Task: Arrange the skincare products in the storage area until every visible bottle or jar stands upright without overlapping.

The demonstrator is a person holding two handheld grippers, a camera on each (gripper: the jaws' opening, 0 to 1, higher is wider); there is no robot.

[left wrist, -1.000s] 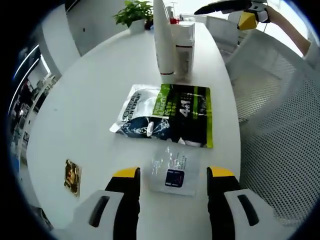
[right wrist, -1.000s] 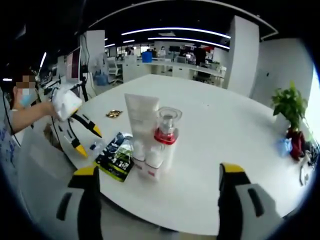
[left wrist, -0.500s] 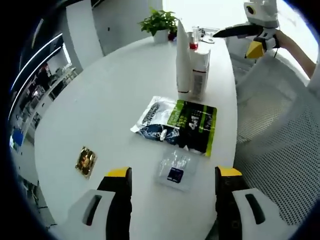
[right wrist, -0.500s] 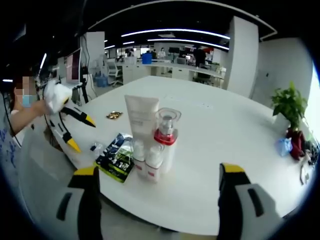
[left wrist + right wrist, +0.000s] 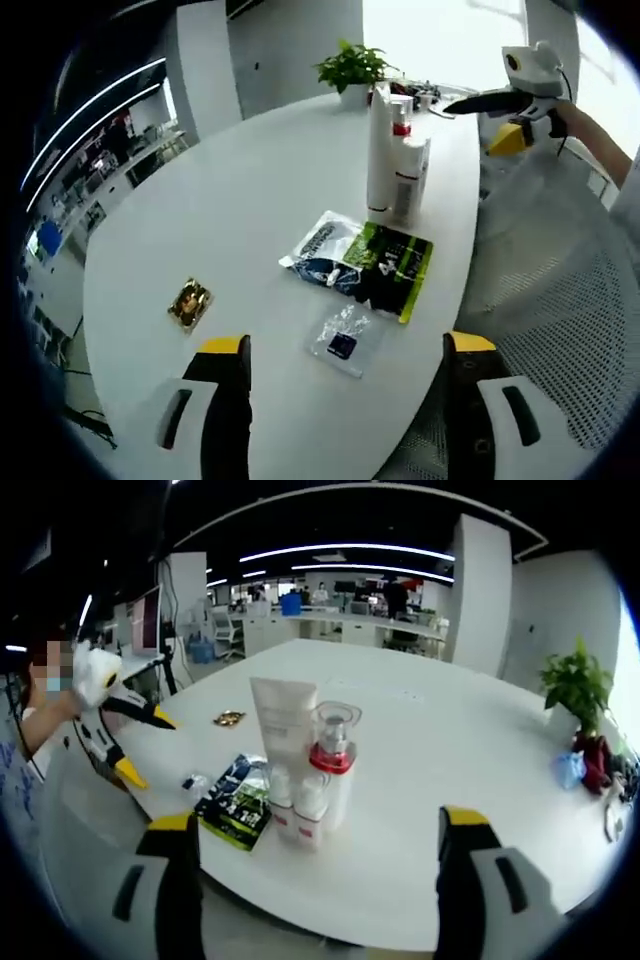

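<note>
- My left tongs (image 5: 345, 355): jaws spread wide, nothing between them, held above the near edge of the white surface (image 5: 230, 200).
- My right tongs (image 5: 313, 850): jaws likewise spread and empty, held off the surface's edge, pointing at the standing group. They also appear in the left gripper view (image 5: 500, 100), far side.
- Standing group: white tube (image 5: 283, 735) upright, red-collared pump bottle (image 5: 333, 750) just beside it, two small white bottles (image 5: 295, 805) in front, touching or nearly so. All upright.
- Green-and-black sachet (image 5: 365, 265): lies flat, long axis running across the surface, between my left tongs and the standing group.
- Small clear packet (image 5: 343, 338): flat, nearest my left tongs, straight ahead of the jaws.
- Gold sachet (image 5: 189, 303): flat, well apart to the left.
- Potted plant (image 5: 575, 690): far end, not part of the job.
- Judgement: the flat pieces lie on my left side, so the left tongs are the nearer pair; bottles already stand.
</note>
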